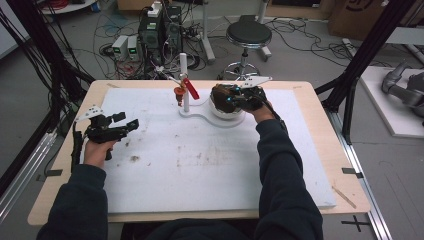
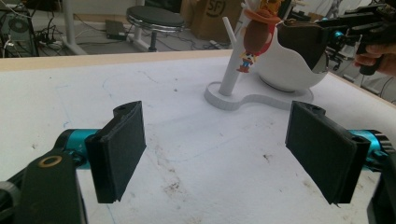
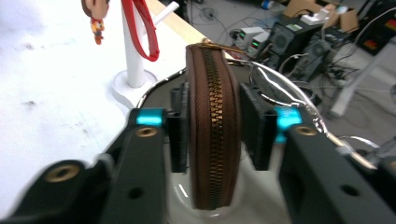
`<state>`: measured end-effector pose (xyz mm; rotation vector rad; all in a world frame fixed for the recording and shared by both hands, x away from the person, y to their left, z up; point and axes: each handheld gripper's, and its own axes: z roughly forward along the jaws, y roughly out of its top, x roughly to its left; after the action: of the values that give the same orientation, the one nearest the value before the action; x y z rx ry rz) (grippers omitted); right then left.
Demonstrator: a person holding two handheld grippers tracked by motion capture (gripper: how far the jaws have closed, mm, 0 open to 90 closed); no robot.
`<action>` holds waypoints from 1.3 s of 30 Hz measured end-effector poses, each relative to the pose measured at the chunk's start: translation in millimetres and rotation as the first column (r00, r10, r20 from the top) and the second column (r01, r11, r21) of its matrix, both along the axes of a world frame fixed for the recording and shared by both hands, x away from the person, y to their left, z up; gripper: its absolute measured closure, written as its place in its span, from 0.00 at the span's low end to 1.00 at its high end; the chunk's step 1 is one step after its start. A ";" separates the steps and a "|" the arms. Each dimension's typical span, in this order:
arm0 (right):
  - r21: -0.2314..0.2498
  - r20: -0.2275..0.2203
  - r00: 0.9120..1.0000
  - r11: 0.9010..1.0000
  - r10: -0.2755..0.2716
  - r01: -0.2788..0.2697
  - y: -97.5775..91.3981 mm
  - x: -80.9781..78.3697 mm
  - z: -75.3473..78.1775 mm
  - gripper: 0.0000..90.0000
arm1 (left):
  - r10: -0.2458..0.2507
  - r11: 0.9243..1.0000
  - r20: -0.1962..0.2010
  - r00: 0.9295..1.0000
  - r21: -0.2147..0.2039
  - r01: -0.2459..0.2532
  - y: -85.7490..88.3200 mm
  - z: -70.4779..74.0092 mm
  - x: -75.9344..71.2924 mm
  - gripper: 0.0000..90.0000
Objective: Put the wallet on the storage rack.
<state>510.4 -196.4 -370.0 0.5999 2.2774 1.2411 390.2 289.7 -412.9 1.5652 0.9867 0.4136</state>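
Brown zippered pouch [image 3: 214, 130] — pinched edge-on between the pads of the right gripper [image 3: 214, 126], held over the white bowl [image 1: 227, 116] at the far middle of the white mat [image 1: 200, 165]. Left gripper [image 1: 112, 128] — jaws spread wide, nothing between them, above the mat's left side. White stand [image 1: 184, 82] beside the bowl, a small figure charm [image 2: 246, 59] and red strap [image 3: 142, 30] hanging from it.
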 end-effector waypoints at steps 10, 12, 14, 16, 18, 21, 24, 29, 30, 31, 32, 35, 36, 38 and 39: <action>-0.036 0.025 0.998 0.998 -0.059 0.060 -9.0 -5.7 4.2 0.46 | 0.015 1.000 0.002 1.000 -0.010 -0.015 2.2 0.7 0.0 0.22; 0.081 -0.054 0.997 0.995 -0.056 0.060 -13.9 -6.5 7.5 0.44 | 0.018 1.000 0.002 1.000 -0.020 -0.018 3.0 1.0 -0.1 0.22; 0.138 -0.080 0.996 0.989 -0.046 0.057 -20.4 -11.0 11.6 0.42 | 0.021 1.000 0.001 1.000 -0.022 -0.021 3.8 1.2 -0.2 0.22; 0.159 -0.089 0.995 0.986 -0.039 0.053 -27.1 -15.9 16.4 0.42 | 0.023 1.000 -0.002 1.000 -0.019 -0.023 3.9 1.5 -0.5 0.22; 0.142 -0.101 0.994 0.988 -0.053 0.067 -35.4 -24.1 23.2 0.41 | 0.020 1.000 -0.001 1.000 -0.018 -0.020 3.4 2.1 -1.1 0.22; 0.084 -0.135 0.987 0.991 -0.091 0.103 -45.0 -36.6 31.3 0.39 | 0.017 1.000 0.009 1.000 -0.024 -0.017 2.7 3.0 -1.7 0.22; 0.124 -0.093 0.989 0.984 -0.119 0.130 -58.2 -57.0 32.0 0.38 | 0.015 0.999 0.020 1.000 -0.028 -0.014 2.3 3.7 -2.0 0.22; 0.148 -0.062 0.979 0.968 -0.193 0.201 -80.6 -87.1 19.6 0.33 | 0.000 1.000 0.050 0.999 -0.014 0.001 -0.4 5.1 -3.4 0.21; 0.137 -0.067 0.976 0.967 -0.206 0.213 -85.4 -94.4 15.0 0.32 | -0.001 1.000 0.055 0.998 -0.008 0.001 -1.5 5.1 -3.6 0.21; 0.127 -0.072 0.973 0.966 -0.219 0.227 -88.9 -99.0 10.9 0.31 | -0.004 1.000 0.055 0.998 0.002 0.004 -2.5 5.1 -3.6 0.21; 0.120 -0.089 0.969 0.963 -0.230 0.240 -91.8 -103.1 6.7 0.30 | -0.004 1.000 0.056 0.998 0.008 0.004 -3.7 4.9 -3.7 0.21; 0.098 -0.129 0.959 0.959 -0.251 0.264 -99.1 -111.9 -4.8 0.27 | -0.007 1.000 0.057 0.998 0.029 0.006 -7.2 5.1 -4.4 0.21; 0.091 -0.143 0.955 0.958 -0.259 0.273 -101.3 -115.6 -9.8 0.26 | -0.008 0.999 0.060 0.998 0.038 0.006 -8.4 5.5 -5.0 0.21; 0.080 -0.162 0.950 0.956 -0.267 0.282 -104.4 -121.0 -16.9 0.25 | -0.004 0.999 0.069 0.998 0.040 0.002 -11.0 6.5 -5.9 0.21; 0.067 -0.168 0.950 0.958 -0.264 0.279 -105.8 -122.8 -18.7 0.25 | -0.002 0.999 0.074 0.997 0.044 -0.001 -12.1 7.1 -6.3 0.21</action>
<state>387.6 -302.3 -388.7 1.0409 2.1776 1.1999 383.9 277.6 -405.8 1.5789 0.9260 0.4925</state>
